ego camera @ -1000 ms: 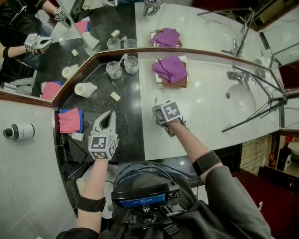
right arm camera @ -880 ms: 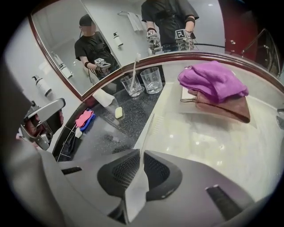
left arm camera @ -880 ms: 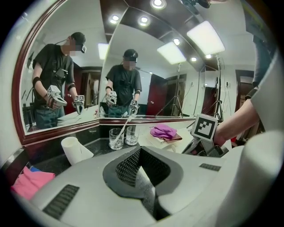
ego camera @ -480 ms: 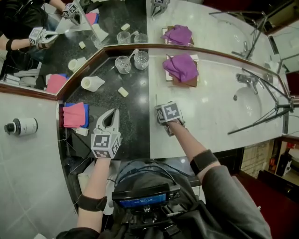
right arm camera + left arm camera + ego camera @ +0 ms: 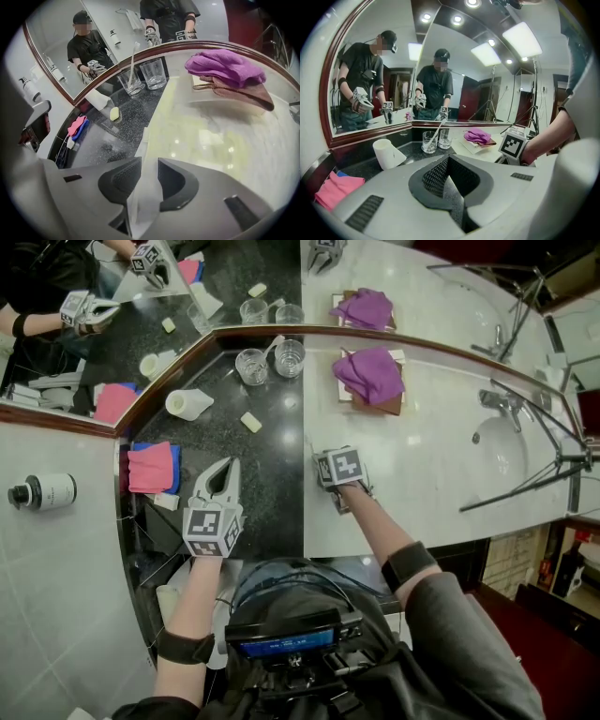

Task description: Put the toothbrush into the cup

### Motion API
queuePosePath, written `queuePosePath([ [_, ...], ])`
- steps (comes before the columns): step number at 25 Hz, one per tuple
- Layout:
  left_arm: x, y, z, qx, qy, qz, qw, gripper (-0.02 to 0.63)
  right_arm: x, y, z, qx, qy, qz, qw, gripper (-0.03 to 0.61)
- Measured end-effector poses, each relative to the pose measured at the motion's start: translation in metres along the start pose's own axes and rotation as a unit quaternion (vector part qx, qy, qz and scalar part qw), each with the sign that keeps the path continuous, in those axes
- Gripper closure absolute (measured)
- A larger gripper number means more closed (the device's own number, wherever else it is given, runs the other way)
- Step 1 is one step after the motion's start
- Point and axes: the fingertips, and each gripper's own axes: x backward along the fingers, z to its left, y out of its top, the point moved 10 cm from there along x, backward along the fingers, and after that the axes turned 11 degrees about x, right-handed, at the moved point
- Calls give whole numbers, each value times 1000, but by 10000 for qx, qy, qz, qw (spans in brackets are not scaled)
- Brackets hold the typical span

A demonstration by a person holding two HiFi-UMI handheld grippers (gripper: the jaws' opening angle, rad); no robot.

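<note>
A white toothbrush [image 5: 142,140] lies on the pale counter at the seam with the black stone. My right gripper [image 5: 150,164] points steeply down over it. Its jaws have just been opening and now stand apart, with the handle running between them and no pad pressing on it. In the head view the right gripper [image 5: 322,462] is at mid counter. Two glass cups stand by the mirror: the left one [image 5: 251,367] holds another white toothbrush [image 5: 133,61], the right one [image 5: 289,358] is empty. My left gripper [image 5: 225,472] hovers over the black stone, shut and empty [image 5: 449,161].
A white cup [image 5: 187,404] lies on its side at the left. Near it are a soap bar [image 5: 250,422] and a pink cloth [image 5: 150,468]. A purple cloth [image 5: 370,373] rests on a brown board. To the right are the sink [image 5: 502,451], a faucet [image 5: 494,399] and tripod legs [image 5: 525,479].
The right gripper has sunk a little toward the counter over the toothbrush. The left gripper has stayed about where it was.
</note>
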Motion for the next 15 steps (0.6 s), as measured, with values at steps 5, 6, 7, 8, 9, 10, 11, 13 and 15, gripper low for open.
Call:
queuePosePath([
  [5, -1, -2, -1, 13, -6, 12, 10000, 623, 1, 0, 0, 6, 7, -41, 10000, 445],
  [6, -1, -1, -2, 15, -12, 9, 10000, 623, 1, 0, 0, 7, 8, -61, 10000, 446],
  [7, -2, -1, -3, 13, -16, 2, 10000, 623, 2, 0, -1, 8, 8, -85, 10000, 446],
  [8, -2, 0, -3, 10, -18, -5, 10000, 623, 3, 0, -2, 5, 10, -109, 9999, 446],
  [9, -2, 1, -4, 4, -17, -12, 10000, 623, 5, 0, -2, -6, 18, -137, 9999, 447],
  [10, -2, 1, -5, -3, -16, -18, 10000, 623, 7, 1, -3, -22, 35, -169, 9998, 448],
  [11, -2, 2, -6, -11, -15, -23, 10000, 623, 9, 1, -4, -36, 63, -207, 9998, 449],
  [13, -2, 4, -8, -29, -11, -39, 10000, 623, 15, 3, -5, -33, 138, -327, 9994, 450],
  [15, -2, 5, -11, -42, -10, -59, 10000, 623, 24, 5, -8, 0, 210, -506, 9985, 453],
])
